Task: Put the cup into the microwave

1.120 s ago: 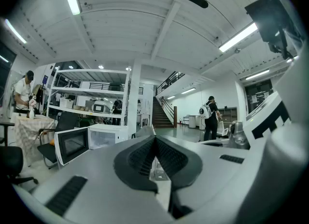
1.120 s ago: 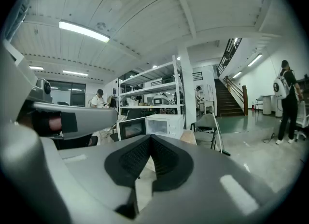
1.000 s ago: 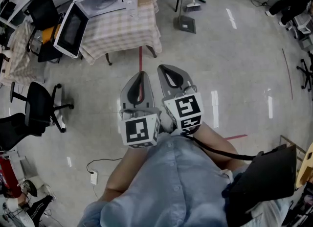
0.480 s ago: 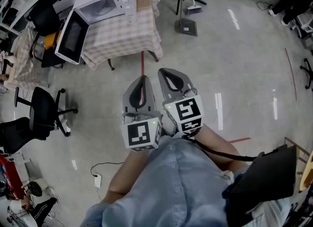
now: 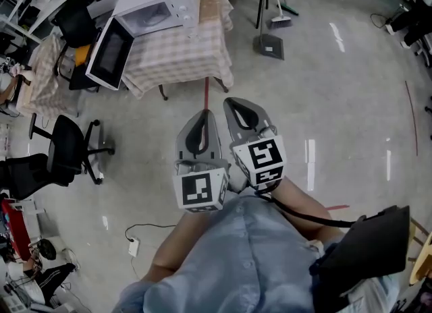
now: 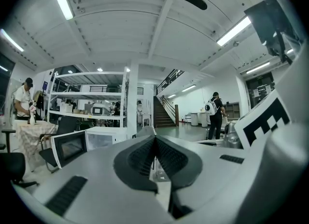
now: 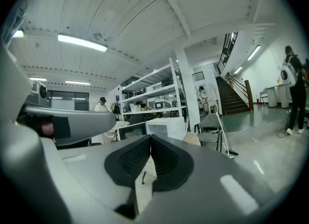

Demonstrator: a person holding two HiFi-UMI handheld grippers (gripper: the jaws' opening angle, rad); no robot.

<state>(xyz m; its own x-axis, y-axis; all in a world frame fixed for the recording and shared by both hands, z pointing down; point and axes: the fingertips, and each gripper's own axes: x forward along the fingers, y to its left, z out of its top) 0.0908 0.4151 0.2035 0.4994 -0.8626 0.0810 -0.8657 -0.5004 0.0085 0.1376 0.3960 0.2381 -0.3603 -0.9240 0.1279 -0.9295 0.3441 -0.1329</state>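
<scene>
A white microwave point(image 5: 158, 5) stands on a table with a checked cloth point(image 5: 182, 52) at the upper left of the head view, its door point(image 5: 108, 52) swung open. A small clear thing beside it on the cloth may be the cup point(image 5: 192, 32); it is too small to tell. My left gripper point(image 5: 203, 116) and right gripper point(image 5: 236, 104) are held side by side over the bare floor, well short of the table, both shut and empty. In the left gripper view the microwave point(image 6: 99, 138) shows beyond the closed left gripper point(image 6: 154, 138). The right gripper point(image 7: 150, 138) points level at the microwave point(image 7: 166, 127).
Black office chairs point(image 5: 67, 150) stand left of the path. A broom and dustpan point(image 5: 270, 43) lie right of the table. A power strip and cable point(image 5: 131, 244) lie on the floor at the lower left. A person with a backpack point(image 6: 213, 109) stands far off.
The table and microwave have come nearer in the head view as the person walks toward them. Both grippers travel along, still shut and side by side.
</scene>
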